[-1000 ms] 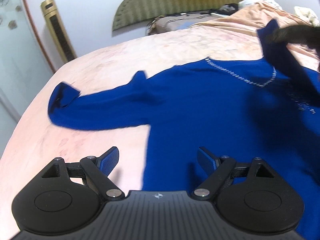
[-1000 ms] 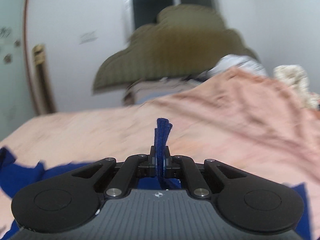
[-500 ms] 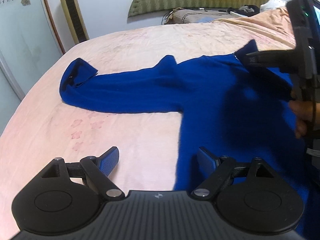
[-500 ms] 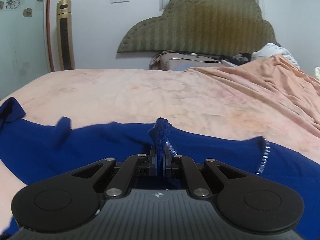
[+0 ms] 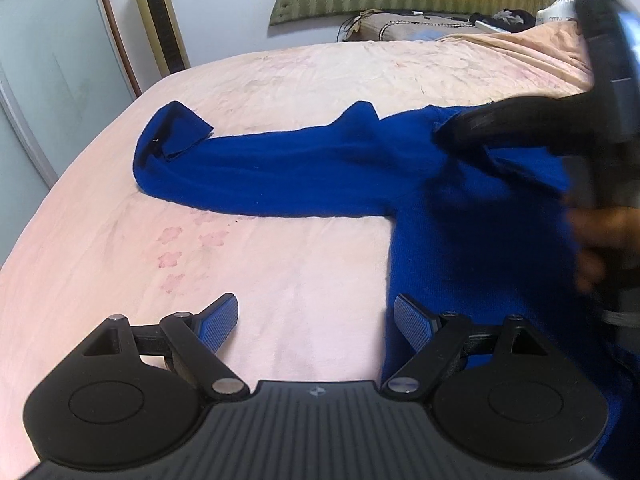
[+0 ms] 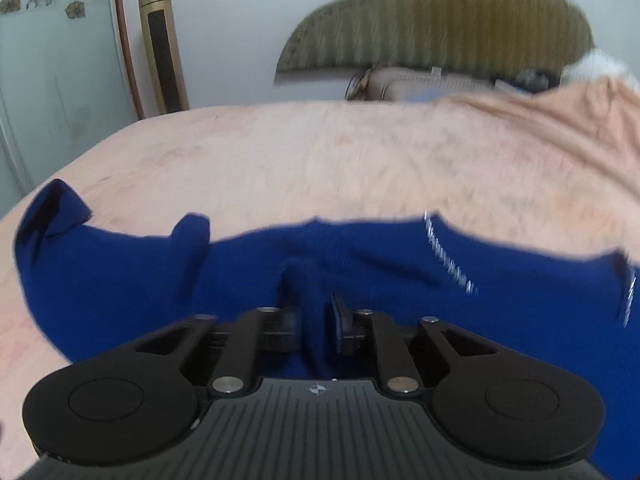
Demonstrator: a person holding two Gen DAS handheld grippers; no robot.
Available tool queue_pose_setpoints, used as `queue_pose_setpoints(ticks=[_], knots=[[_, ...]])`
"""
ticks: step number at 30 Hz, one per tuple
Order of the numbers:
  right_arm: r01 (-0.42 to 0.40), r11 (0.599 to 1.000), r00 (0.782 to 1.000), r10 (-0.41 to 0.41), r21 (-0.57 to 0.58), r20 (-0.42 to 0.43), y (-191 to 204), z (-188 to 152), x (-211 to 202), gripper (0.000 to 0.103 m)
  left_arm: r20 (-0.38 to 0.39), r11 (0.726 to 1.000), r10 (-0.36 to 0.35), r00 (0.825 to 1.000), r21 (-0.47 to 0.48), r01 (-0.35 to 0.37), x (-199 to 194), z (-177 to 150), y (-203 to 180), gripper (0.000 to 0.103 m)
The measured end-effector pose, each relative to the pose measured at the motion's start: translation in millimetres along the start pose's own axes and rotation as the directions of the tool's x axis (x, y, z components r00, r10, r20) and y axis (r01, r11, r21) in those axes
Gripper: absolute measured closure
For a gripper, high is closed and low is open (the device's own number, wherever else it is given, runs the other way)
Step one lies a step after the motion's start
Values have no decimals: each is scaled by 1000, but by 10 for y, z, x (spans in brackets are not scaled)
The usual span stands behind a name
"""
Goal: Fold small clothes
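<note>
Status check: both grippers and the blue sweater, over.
Left gripper open, empty, over the bed. Right gripper part open, sleeve fold between fingers. Blue sweater spread flat, far sleeve unfolded. Nothing blocking.

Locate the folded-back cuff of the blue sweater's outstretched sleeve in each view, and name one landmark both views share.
Left wrist view: the cuff lies left of centre, upper half, at the sleeve's far end on the pink bedsheet.
Right wrist view: the cuff sits at the far left edge, mid-height.
Shared landmark: the gold tower fan against the wall.
</note>
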State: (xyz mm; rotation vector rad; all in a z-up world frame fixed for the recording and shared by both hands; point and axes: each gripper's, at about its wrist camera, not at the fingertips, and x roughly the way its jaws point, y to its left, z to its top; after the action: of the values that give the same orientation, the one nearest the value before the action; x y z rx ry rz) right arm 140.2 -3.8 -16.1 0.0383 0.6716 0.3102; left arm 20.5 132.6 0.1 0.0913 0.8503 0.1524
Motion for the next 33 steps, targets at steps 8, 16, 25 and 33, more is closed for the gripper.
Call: queue_pose_setpoints(ticks=[8, 16, 25, 33], knots=[[-61, 985, 998, 65, 163, -21, -347, -106, -366, 50, -21, 999, -1, 1000, -41, 1, 32, 12, 34, 17], [-82, 994, 994, 87, 76, -59, -182, -187, -521, 41, 3, 993, 114, 993, -14, -114, 127, 91, 364, 17], [-164, 978, 986, 160, 126, 43, -196, -606, -1225, 26, 117, 920, 386, 915, 26, -391, 717, 808, 1254, 17], [-186, 965, 982, 189, 187, 1, -309, -971, -1373, 26, 132, 851, 441, 888, 251, -461, 1496, 1259, 1330, 17]])
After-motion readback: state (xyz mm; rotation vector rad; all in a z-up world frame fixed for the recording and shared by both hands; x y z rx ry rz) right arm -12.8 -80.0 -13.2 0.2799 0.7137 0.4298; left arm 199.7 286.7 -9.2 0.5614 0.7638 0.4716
